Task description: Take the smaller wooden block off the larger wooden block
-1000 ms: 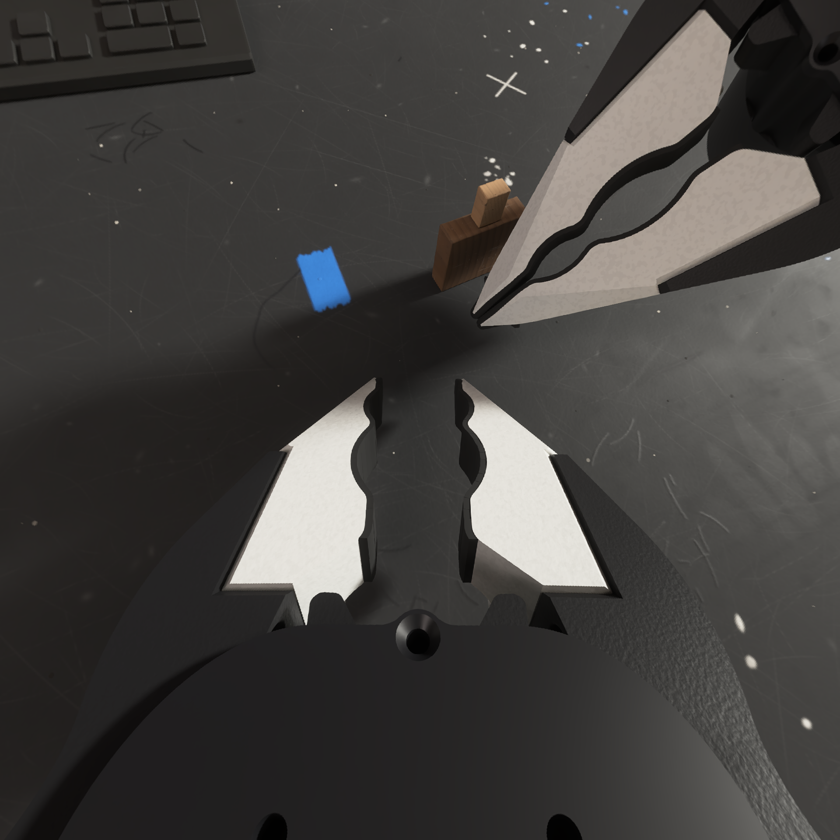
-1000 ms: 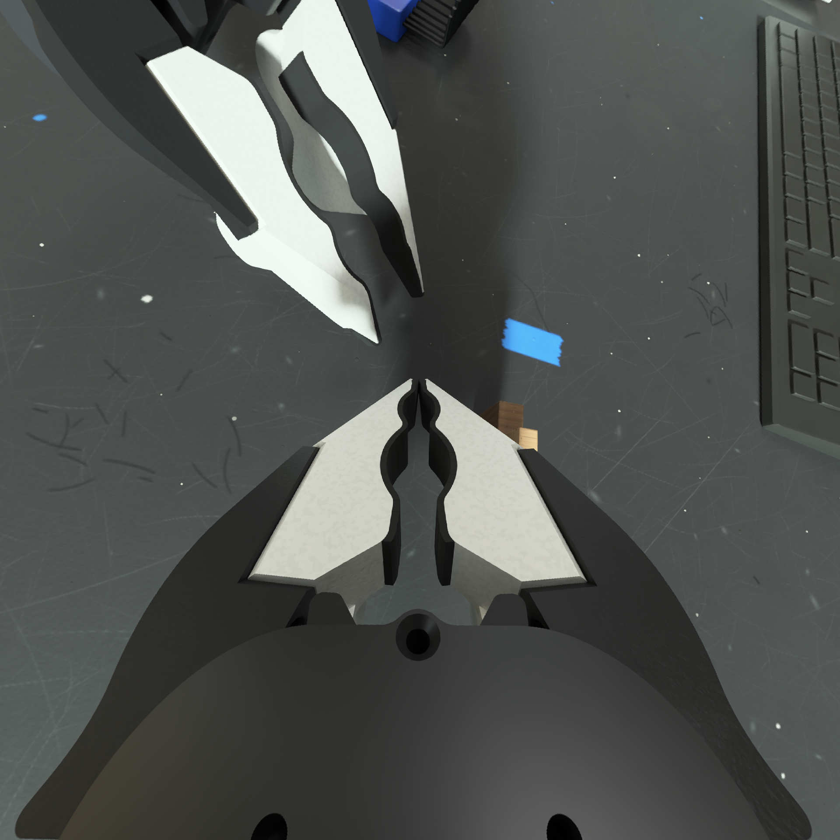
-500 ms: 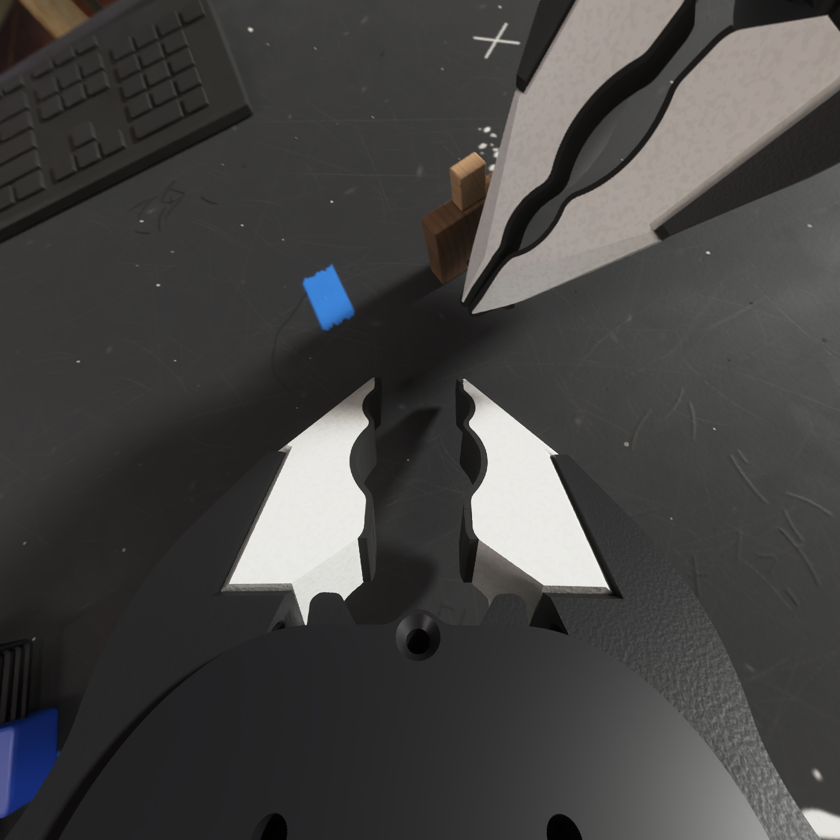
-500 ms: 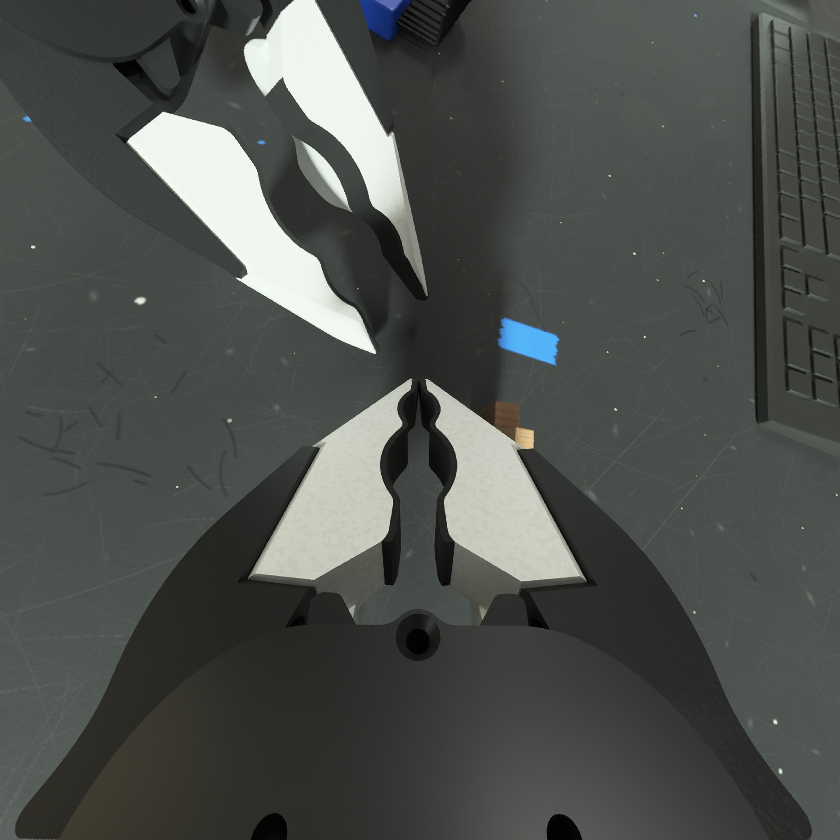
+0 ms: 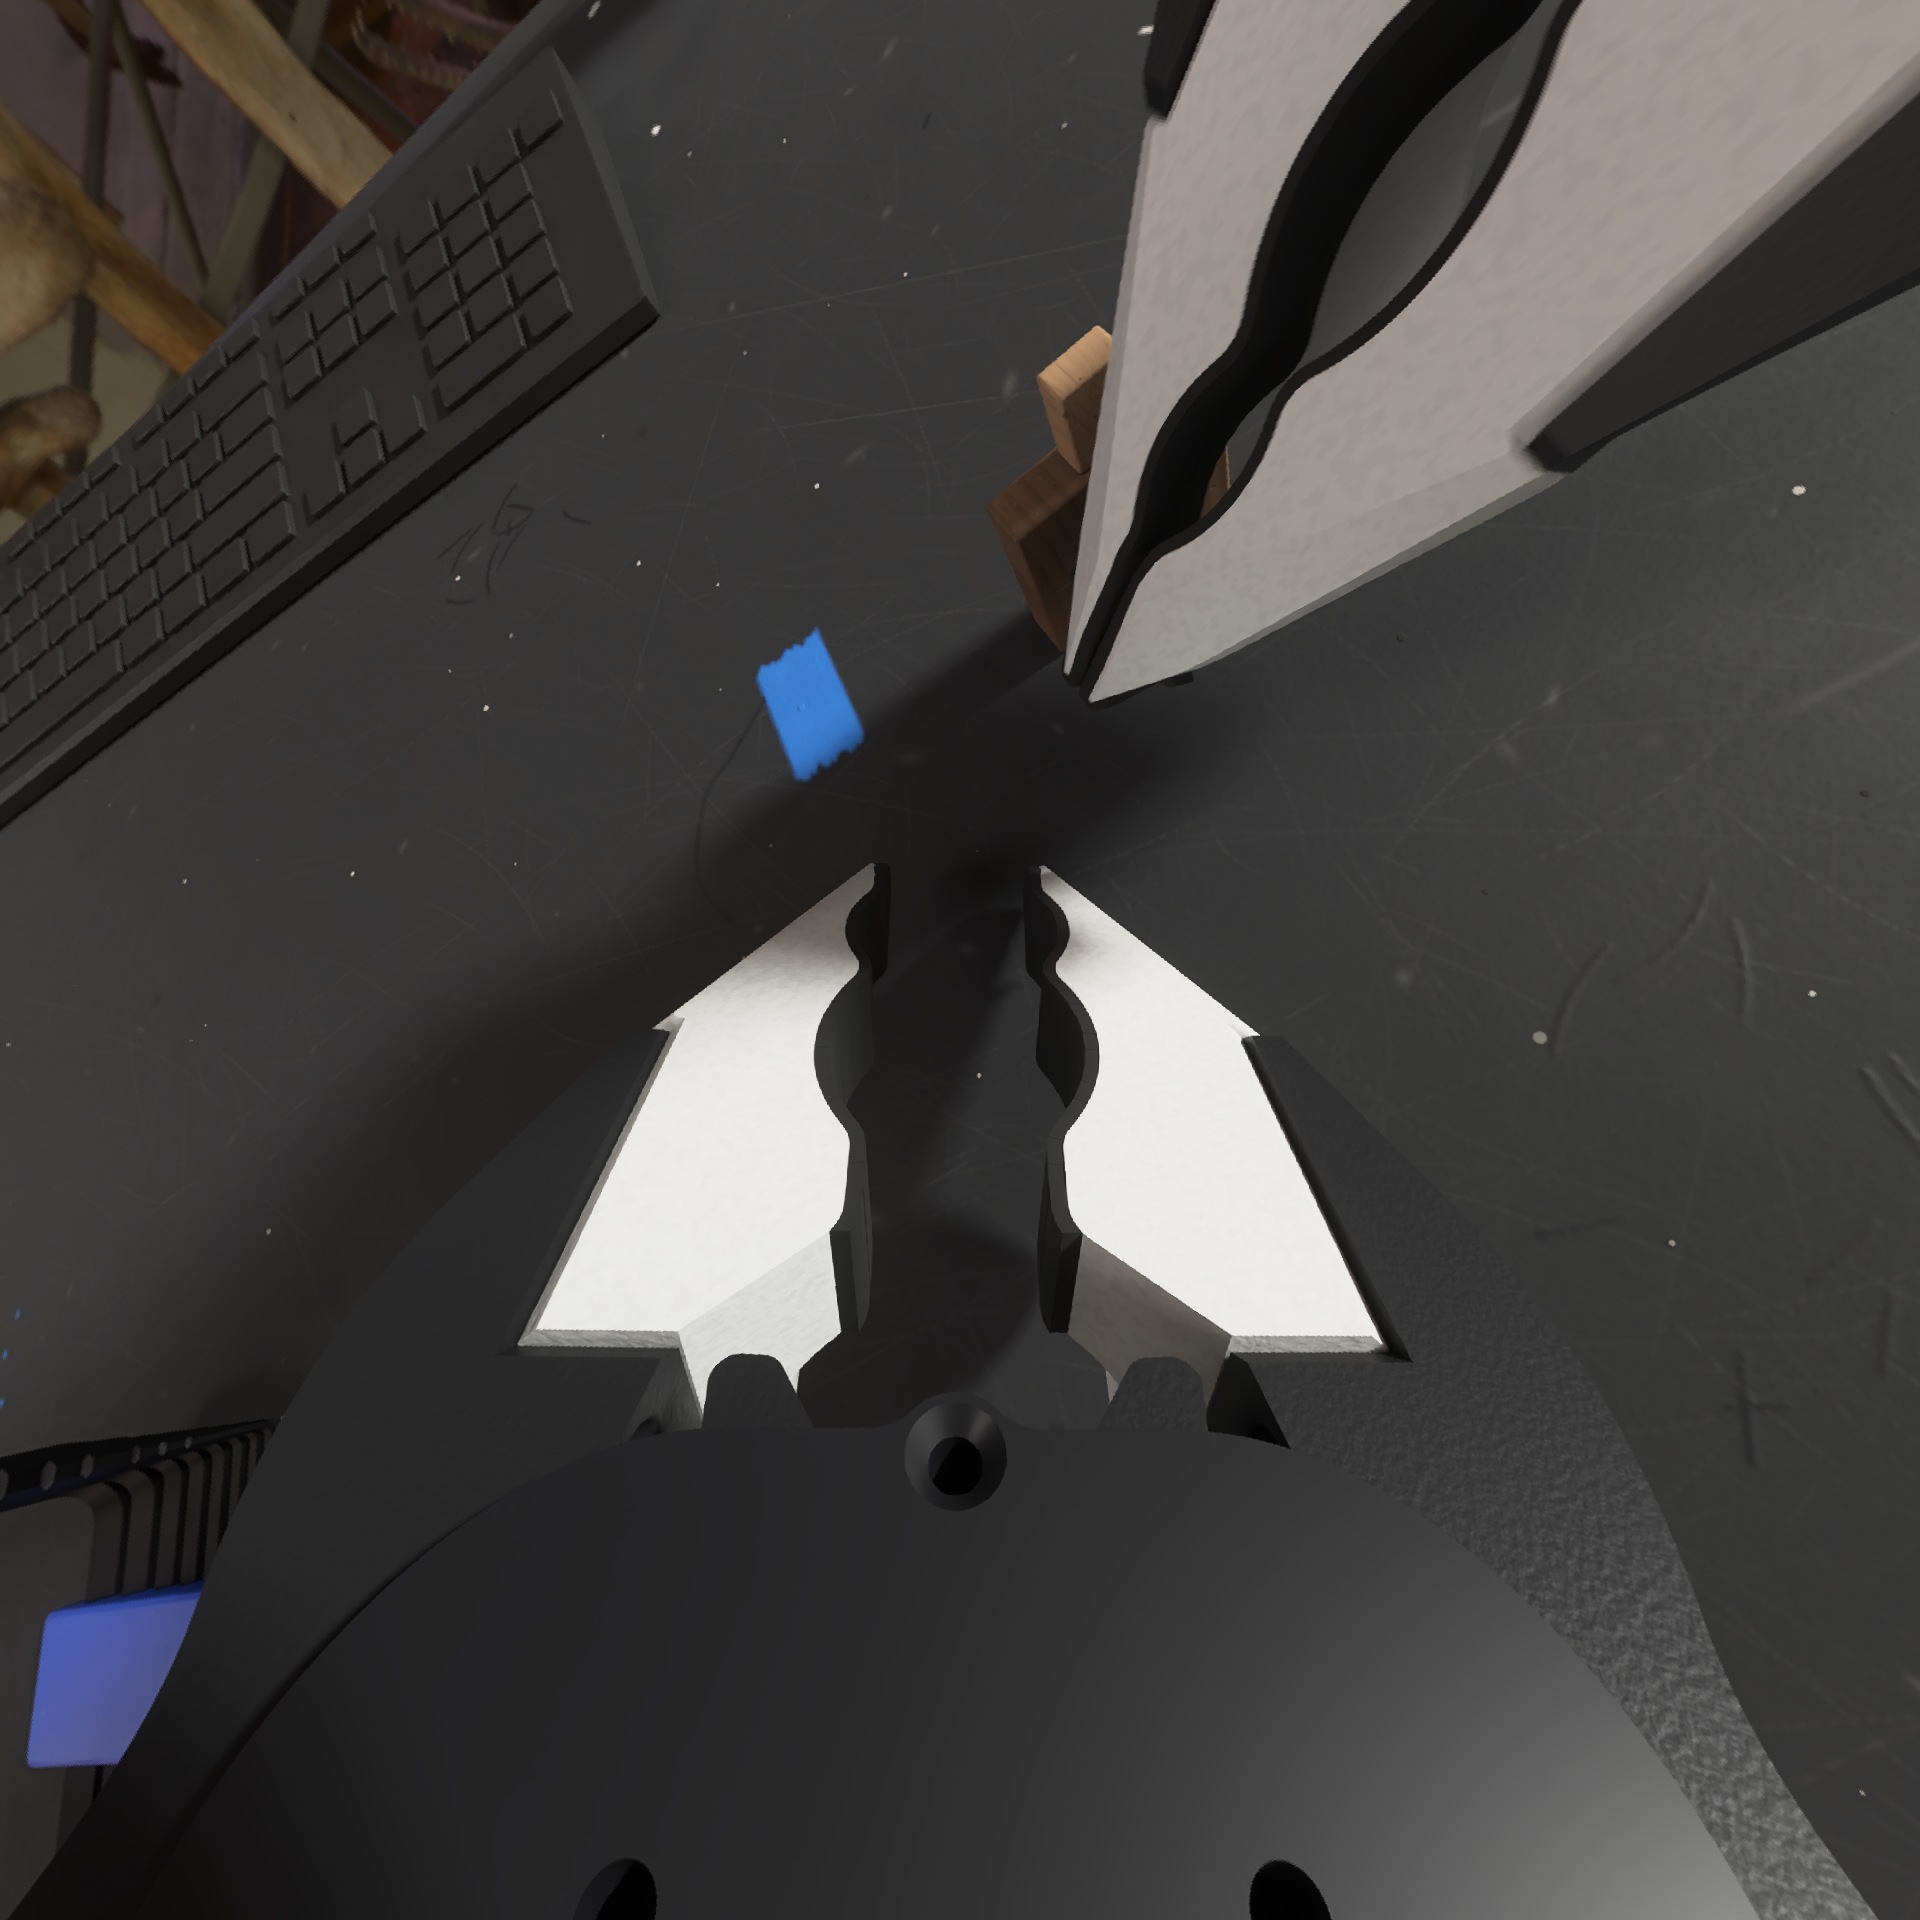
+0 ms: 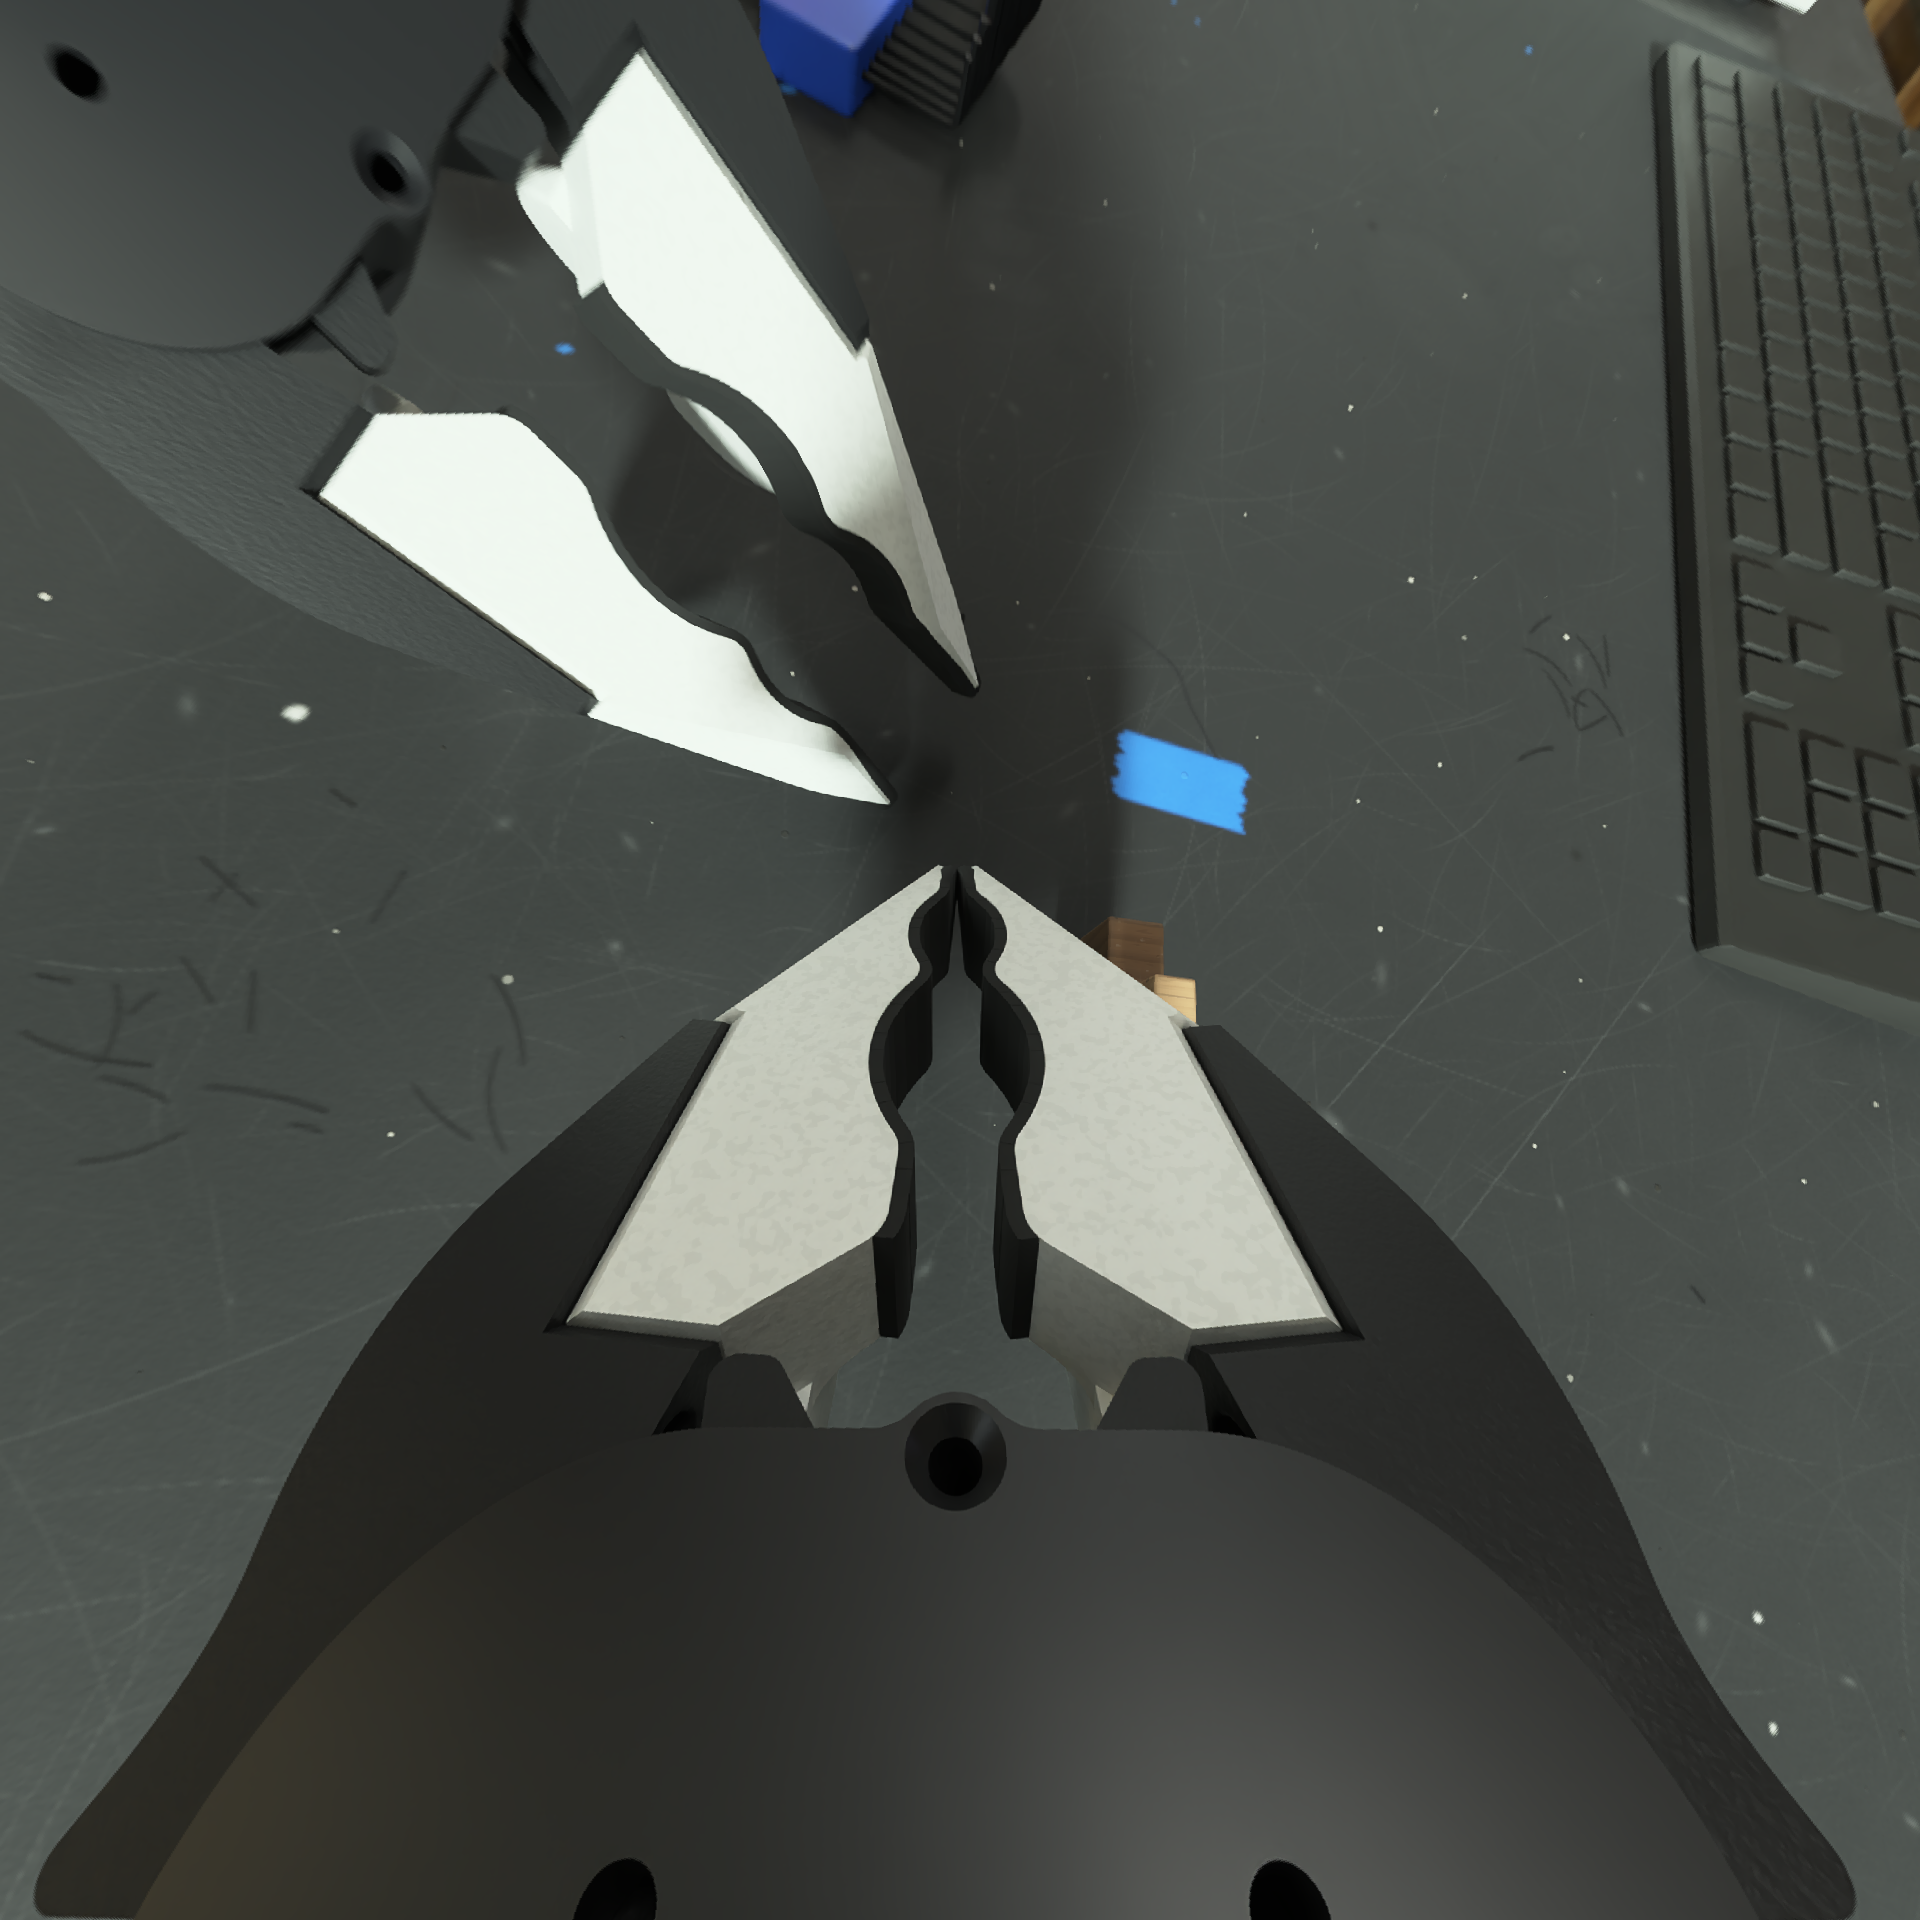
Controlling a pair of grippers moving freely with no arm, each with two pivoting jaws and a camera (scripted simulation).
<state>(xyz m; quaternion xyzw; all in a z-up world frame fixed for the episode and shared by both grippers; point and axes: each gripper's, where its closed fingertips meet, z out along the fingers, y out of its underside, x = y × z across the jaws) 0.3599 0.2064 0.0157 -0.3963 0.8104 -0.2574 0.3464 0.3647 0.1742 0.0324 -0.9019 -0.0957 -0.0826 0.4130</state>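
Note:
The small light wooden block [image 5: 1070, 400] stands on the larger darker block [image 5: 1034, 540] on the dark table, both partly hidden behind my right gripper [image 5: 1091, 686]. In the right wrist view only slivers of the larger block [image 6: 1132, 935] and smaller block [image 6: 1176, 992] show beside the right finger. My right gripper [image 6: 956, 873] is shut and empty, its tips just short of the blocks' near side. My left gripper [image 5: 957, 873] is open and empty, well short of the blocks; it also shows in the right wrist view [image 6: 928, 740].
A blue tape patch [image 5: 810, 704] [image 6: 1179, 779] lies on the table left of the blocks. A dark keyboard [image 5: 312, 416] [image 6: 1808, 520] lies beyond it. A blue-and-black box [image 5: 104, 1652] [image 6: 842, 52] sits behind my left gripper. Wooden beams [image 5: 239, 94] show past the table edge.
My left gripper has turned, bringing the keyboard and the table edge into its view. The right gripper now looms larger there and covers more of the blocks. Both jaws are unchanged.

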